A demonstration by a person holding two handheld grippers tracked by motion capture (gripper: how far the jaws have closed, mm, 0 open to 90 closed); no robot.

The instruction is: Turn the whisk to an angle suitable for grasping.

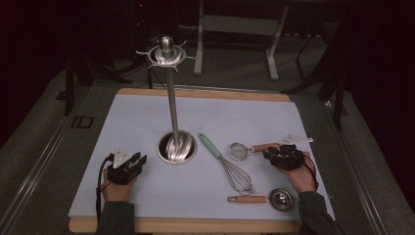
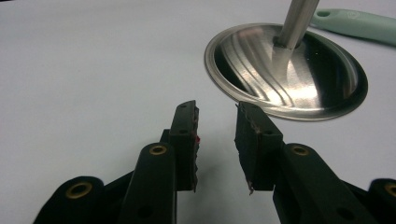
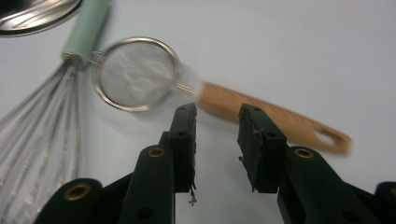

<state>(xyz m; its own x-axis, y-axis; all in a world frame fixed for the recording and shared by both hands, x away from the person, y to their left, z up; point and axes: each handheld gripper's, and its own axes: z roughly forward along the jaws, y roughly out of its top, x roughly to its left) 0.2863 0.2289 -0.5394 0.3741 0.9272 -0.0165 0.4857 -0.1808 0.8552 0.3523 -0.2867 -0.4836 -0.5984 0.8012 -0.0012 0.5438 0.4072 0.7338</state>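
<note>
no readable writing anywhere. right gripper (image 3: 215, 116) hovers part-open, empty, over the small strainer (image 3: 135, 74) and its wooden handle; left gripper (image 2: 217, 119) part-open, empty, beside the steel stand base (image 2: 286, 70).

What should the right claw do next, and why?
Probably ease the right claw down over the strainer's wooden handle and close. Its jaws stand open just short of the handle, with nothing between them, and the small strainer lies flat on the mat.

High view overhead; gripper views close, low, sharing whisk (image 1: 230, 164)
</note>
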